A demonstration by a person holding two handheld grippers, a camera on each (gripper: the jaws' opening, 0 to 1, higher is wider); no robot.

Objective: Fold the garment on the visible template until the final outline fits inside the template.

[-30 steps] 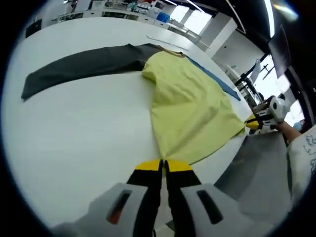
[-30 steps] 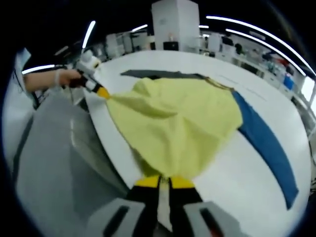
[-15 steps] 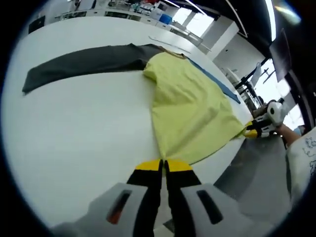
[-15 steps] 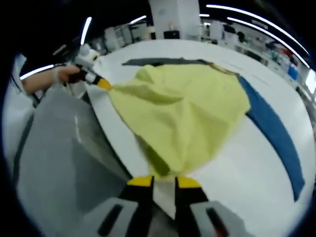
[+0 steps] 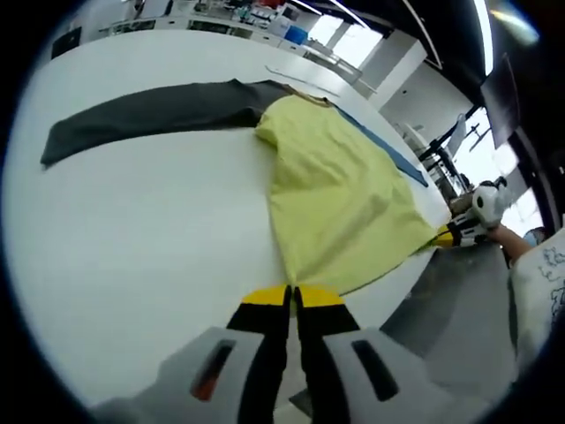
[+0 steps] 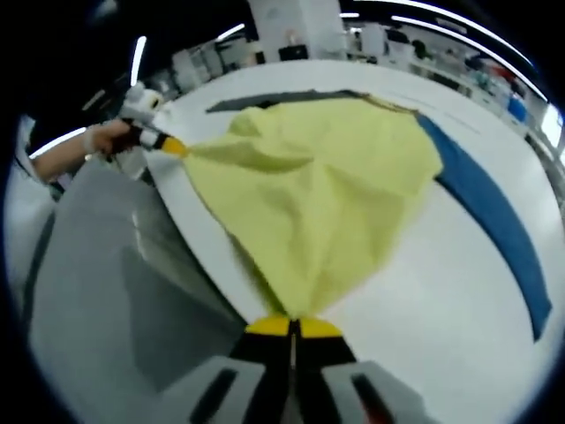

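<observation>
1. On the white table (image 5: 132, 230) lies a garment (image 5: 340, 199) with a yellow body, one dark grey sleeve (image 5: 150, 110) and one blue sleeve (image 6: 494, 221); the yellow body spreads from the far collar down to the near table edge.
2. At the bottom of the left gripper view, the left gripper (image 5: 292, 296) has its yellow-tipped jaws pressed together on the hem of the yellow body, right at the near corner; the grey sleeve stretches away flat across the table toward that view's upper left.
3. At the right of the same view, the right gripper (image 5: 446, 235) pinches the other hem corner just off the table edge, a hand (image 5: 494, 231) behind it.
4. At the bottom of the right gripper view, that gripper's jaws are closed on the hem with the yellow cloth fanning up from them; the blue sleeve lies flat to the right of the body.
5. At the upper left of the right gripper view, the left gripper grips the far hem corner, pulling the cloth into a ridge; grey floor (image 6: 106, 291) shows beyond the table edge.
</observation>
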